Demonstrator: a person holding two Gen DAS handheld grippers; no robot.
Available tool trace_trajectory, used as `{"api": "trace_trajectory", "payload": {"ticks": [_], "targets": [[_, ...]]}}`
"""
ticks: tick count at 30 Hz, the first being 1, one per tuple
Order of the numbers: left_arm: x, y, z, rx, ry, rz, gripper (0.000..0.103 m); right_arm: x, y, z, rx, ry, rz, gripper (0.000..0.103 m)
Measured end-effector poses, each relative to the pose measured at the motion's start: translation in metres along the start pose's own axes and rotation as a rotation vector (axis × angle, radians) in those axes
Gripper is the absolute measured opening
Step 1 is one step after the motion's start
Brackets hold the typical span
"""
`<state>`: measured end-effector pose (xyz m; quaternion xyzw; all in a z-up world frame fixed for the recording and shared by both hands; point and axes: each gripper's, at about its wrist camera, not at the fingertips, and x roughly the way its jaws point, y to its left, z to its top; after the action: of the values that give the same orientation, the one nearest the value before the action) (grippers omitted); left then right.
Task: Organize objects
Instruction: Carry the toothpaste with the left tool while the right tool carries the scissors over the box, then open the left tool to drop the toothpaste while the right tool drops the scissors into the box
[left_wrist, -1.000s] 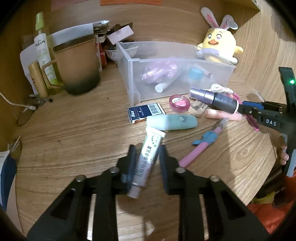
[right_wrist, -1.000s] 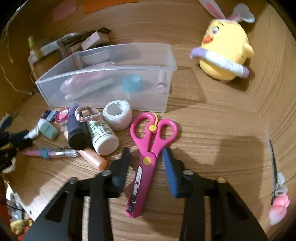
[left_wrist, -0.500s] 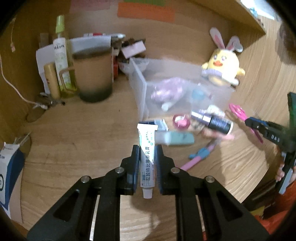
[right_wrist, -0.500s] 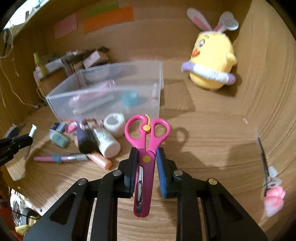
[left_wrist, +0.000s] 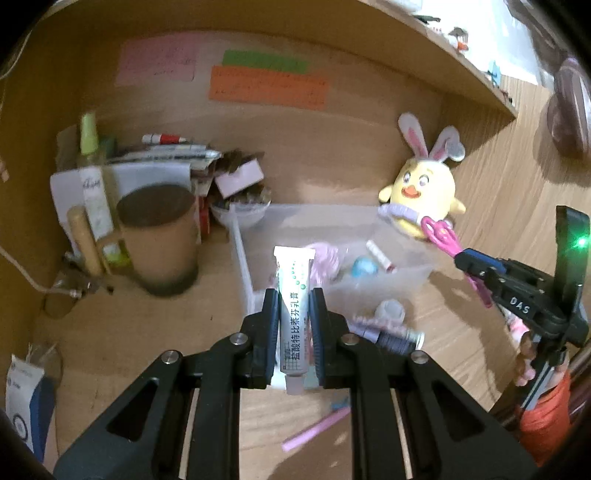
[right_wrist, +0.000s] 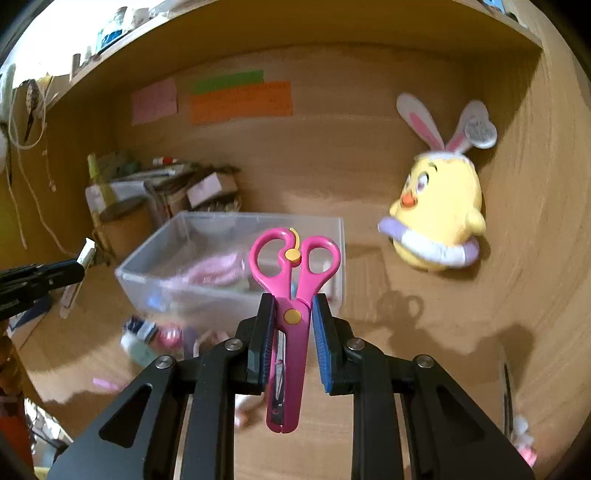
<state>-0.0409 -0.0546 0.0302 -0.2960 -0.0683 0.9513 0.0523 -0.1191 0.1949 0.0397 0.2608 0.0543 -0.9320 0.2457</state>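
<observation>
My left gripper (left_wrist: 294, 317) is shut on a white ointment tube (left_wrist: 293, 295) and holds it in the air in front of the clear plastic bin (left_wrist: 410, 275). My right gripper (right_wrist: 293, 325) is shut on pink scissors (right_wrist: 291, 295), handles up, lifted above the desk before the bin (right_wrist: 155, 291). The right gripper with the scissors (left_wrist: 441, 236) shows at the right of the left wrist view. The bin holds pink, blue and white items. Small items (left_wrist: 391, 334) lie loose on the desk in front of it.
A yellow plush chick (right_wrist: 439, 218) sits right of the bin against the back wall. A brown mug (left_wrist: 159, 240), bottles and stacked boxes (left_wrist: 236, 177) stand at the back left. A pink pen (left_wrist: 314, 430) lies near the front. A hair clip (right_wrist: 517, 413) lies at the far right.
Both grippers closed on their objects and lifted them off the desk: the left took the tube, the right took the scissors. Both now sit higher and face the bin.
</observation>
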Motion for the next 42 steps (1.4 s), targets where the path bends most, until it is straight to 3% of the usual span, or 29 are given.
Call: {"api": "trace_trajectory", "payload": {"ticks": [7, 14, 25, 37, 39, 42], "targets": [[0.022, -0.003, 0.035, -0.002, 0.009, -0.023, 0.016, 0.012, 0.003, 0.036, -0.008, -0.038, 0.007, 0.019], [0.056, -0.004, 0.052, -0.004, 0.058, -0.033, 0.016, 0.047, 0.003, 0.054, -0.008, 0.01, 0.034, 0.019], [0.113, 0.0, 0.049, -0.001, 0.175, -0.023, 0.016, 0.119, 0.005, 0.037, -0.025, 0.176, 0.027, 0.019], [0.135, -0.004, 0.038, 0.034, 0.253, -0.046, 0.016, 0.14, 0.011, 0.024, -0.077, 0.262, 0.009, 0.019], [0.132, -0.005, 0.038, 0.038, 0.253, -0.042, 0.018, 0.141, 0.01, 0.024, -0.071, 0.272, 0.009, 0.019], [0.125, -0.006, 0.038, 0.038, 0.239, -0.038, 0.033, 0.136, 0.009, 0.026, -0.073, 0.263, -0.003, 0.019]]}}
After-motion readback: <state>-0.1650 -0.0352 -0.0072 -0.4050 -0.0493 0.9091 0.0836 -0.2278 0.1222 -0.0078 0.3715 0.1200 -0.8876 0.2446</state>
